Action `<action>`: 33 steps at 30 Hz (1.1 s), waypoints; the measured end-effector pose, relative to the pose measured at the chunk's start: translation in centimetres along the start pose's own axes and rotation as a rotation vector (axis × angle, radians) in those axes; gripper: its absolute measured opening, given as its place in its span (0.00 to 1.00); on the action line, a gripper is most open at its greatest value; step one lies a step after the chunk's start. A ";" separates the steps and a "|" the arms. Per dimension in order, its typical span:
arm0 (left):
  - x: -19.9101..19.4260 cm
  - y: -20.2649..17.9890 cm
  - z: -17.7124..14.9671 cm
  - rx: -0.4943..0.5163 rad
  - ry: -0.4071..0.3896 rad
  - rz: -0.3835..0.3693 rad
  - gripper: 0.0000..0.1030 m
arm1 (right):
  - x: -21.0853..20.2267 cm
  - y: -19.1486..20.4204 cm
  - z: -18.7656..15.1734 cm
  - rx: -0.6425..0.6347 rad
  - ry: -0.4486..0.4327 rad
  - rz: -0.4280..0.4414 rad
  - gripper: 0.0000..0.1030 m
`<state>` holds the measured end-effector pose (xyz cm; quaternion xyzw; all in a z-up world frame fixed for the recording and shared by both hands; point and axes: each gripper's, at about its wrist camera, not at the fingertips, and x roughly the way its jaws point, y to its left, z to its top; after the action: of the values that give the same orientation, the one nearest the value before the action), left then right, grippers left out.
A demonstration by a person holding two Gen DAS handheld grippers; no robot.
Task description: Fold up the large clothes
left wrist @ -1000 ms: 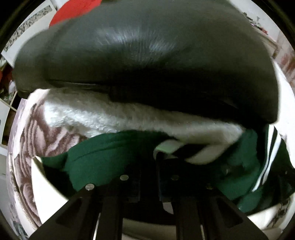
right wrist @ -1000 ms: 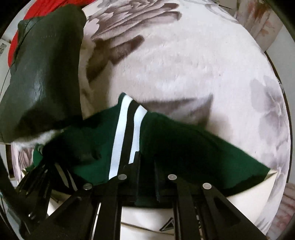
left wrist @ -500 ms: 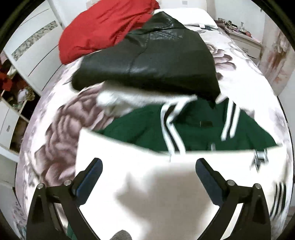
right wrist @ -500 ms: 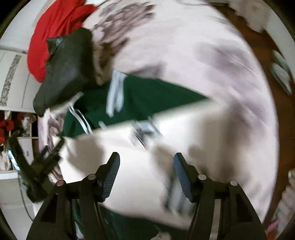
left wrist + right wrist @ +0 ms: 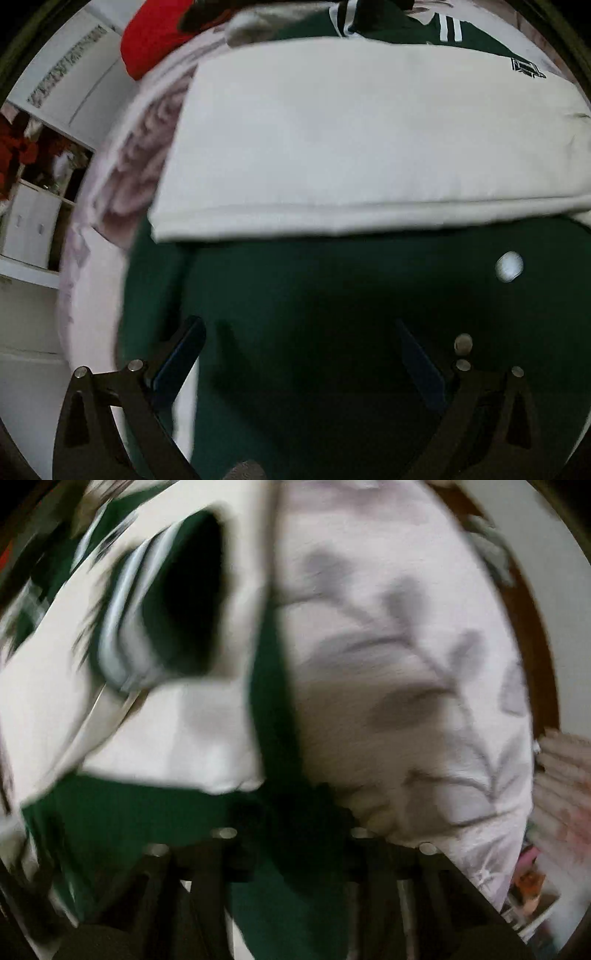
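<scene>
Dark green jacket with a cream-white sleeve across it, white stripes on its far trim. Bedspread pale pink, grey flower print. Red garment far left.

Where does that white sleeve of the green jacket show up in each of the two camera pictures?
Left wrist view: the white sleeve lies as a broad band across the upper middle.
Right wrist view: it fills the left half, blurred.
Shared landmark: the green jacket body just below it.
</scene>
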<state>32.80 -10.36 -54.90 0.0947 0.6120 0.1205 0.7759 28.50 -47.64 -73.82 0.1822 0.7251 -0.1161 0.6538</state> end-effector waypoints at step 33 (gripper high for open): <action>-16.4 -14.9 -9.9 0.080 -0.060 0.372 1.00 | -8.2 -9.0 -4.3 -0.248 0.072 0.165 0.66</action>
<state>20.60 -29.52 -46.38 0.2407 0.5649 0.2346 0.7536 21.54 -54.97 -65.81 0.1632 0.7394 0.0349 0.6522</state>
